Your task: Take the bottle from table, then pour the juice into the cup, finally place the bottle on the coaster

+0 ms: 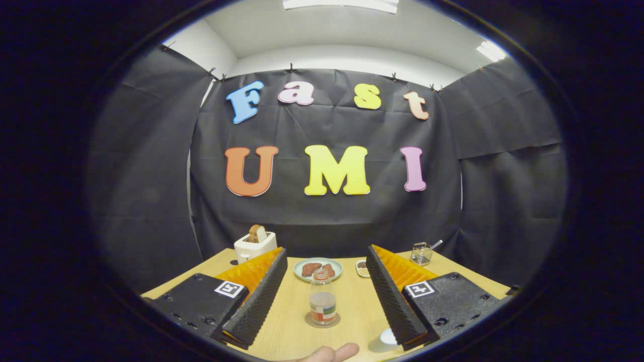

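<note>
A small clear bottle [322, 299] with a coloured label stands upright on a round coaster [322, 321] on the wooden table [292, 322]. It sits between my two fingers, in the middle of the gap, touching neither. My gripper [326, 255] is open wide, its black ridged pads [259, 301] well apart from the bottle on both sides. A pale cup [388, 337] shows beside the base of the right finger, partly hidden by it.
Beyond the bottle lies a plate [317, 269] with food and a small dish [361, 268]. A white toaster [255, 245] with bread stands at the back left, a wire basket [421, 253] at the back right. A person's fingertip [332, 353] shows at the near edge.
</note>
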`<state>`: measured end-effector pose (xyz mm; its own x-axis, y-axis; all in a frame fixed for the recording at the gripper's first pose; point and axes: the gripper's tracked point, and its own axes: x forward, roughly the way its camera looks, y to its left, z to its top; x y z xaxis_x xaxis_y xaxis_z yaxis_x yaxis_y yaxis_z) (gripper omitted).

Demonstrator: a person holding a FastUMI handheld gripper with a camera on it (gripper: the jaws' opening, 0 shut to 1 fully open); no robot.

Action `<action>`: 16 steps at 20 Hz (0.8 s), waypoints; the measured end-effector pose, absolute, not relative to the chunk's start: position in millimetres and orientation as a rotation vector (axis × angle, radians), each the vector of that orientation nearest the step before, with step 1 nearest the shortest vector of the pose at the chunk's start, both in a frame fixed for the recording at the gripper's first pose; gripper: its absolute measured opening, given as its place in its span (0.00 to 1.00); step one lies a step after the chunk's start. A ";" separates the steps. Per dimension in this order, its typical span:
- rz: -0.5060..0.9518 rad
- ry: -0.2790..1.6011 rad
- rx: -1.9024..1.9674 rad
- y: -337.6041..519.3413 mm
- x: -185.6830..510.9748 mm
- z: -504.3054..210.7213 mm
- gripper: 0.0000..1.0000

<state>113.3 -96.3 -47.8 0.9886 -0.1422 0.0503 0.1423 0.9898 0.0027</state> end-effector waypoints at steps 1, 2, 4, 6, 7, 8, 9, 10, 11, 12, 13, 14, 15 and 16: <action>-0.140 -0.047 0.007 -92.9 106.9 -42.4 1.00; -0.134 -0.040 0.019 -89.9 101.0 -38.7 1.00; -0.121 -0.035 0.033 -83.3 85.8 -29.0 1.00; -0.136 -0.035 0.020 -84.4 69.2 -21.4 1.00; -0.148 -0.021 0.020 -84.7 60.8 -21.5 1.00; -0.151 -0.016 0.027 -81.6 55.3 -19.9 1.00; -0.144 -0.014 0.035 -76.0 49.0 -17.0 1.00; -0.135 -0.012 0.038 -71.1 43.3 -13.0 1.00; -0.129 -0.012 0.033 -67.5 36.2 -10.6 1.00; -0.132 -0.008 0.026 -67.3 30.4 -9.7 1.00; -0.139 -0.008 0.020 -66.8 23.3 -8.8 1.00; -0.148 -0.012 0.023 -66.3 19.0 -8.2 1.00; -0.150 -0.015 0.034 -65.0 14.9 -8.8 1.00; -0.148 -0.015 0.047 -63.2 12.4 -10.8 1.00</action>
<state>12.4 -63.2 -10.8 0.9889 -0.1480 0.0112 0.1473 0.9879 0.0482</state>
